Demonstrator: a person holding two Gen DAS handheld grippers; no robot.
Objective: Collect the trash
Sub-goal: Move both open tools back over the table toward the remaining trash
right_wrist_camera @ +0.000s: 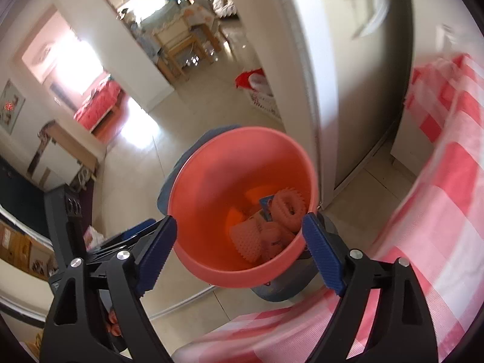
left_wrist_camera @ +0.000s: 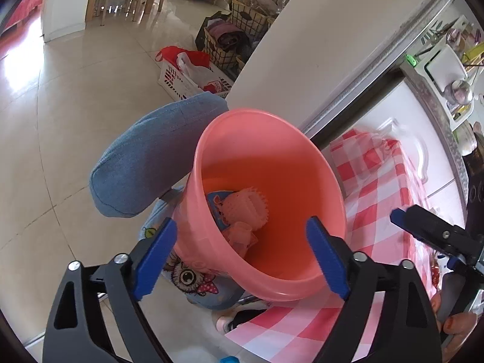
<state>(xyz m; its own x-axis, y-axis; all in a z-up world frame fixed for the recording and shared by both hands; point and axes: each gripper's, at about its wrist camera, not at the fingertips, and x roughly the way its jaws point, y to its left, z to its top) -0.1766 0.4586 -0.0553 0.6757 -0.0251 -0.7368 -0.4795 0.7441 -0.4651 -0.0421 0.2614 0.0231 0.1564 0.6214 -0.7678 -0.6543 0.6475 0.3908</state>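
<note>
A salmon-pink bin stands tilted beside a counter draped in a red-and-white checked cloth, pressed against a person's denim-clad knee; pale foam fruit nets and a blue wrapper lie at its bottom. Both the left claw and the right claw hover spread wide and empty just above the bin's near rim, holding nothing. Judging from this, the trash appears already dropped, so the careful move is to lift both claws straight up, clear of the rim, to avoid tipping the bin.
</note>
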